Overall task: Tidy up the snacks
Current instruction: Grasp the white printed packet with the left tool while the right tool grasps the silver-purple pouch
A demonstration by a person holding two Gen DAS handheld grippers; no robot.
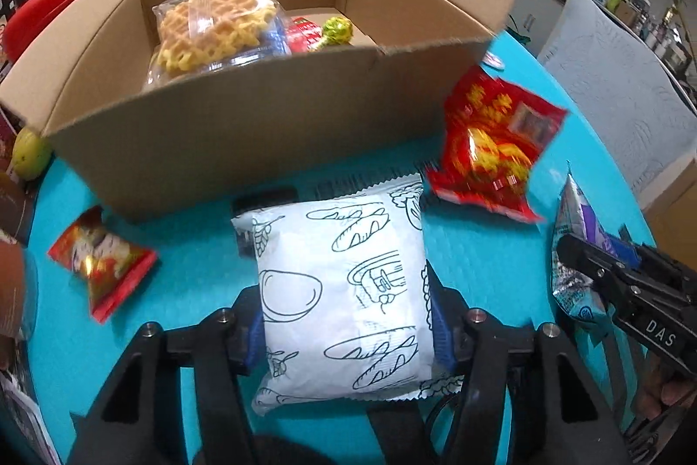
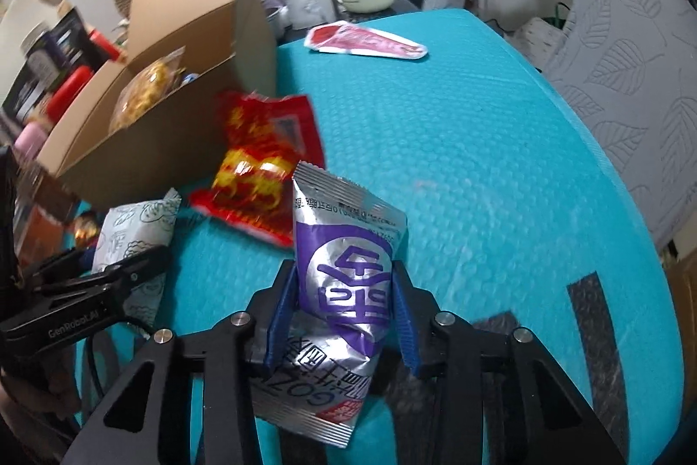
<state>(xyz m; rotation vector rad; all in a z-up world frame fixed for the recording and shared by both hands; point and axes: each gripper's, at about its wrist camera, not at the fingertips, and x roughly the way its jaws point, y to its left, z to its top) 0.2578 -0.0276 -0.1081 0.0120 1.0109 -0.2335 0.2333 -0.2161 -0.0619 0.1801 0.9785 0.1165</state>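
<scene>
**Snacks pinched in both hands, box ahead**

Snacks are sitting between both pairs of fingers: my left gripper point(image 1: 348, 317) is squeezing the white pillow packet printed with bread drawings point(image 1: 344, 290), my right gripper point(image 2: 344, 317) the silver-and-purple foil pouch point(image 2: 344, 264). Both are resting on the turquoise counter point(image 2: 479, 160). The open brown cardboard box point(image 1: 261, 125) is lying straight ahead of the left, nearer it. Only the left view is showing the waffle pack point(image 1: 218, 25) inside.

White pouch point(image 1: 344, 299), black bread doodles; silver-purple packet point(image 2: 344, 269); teal mat point(image 2: 479, 160).
</scene>
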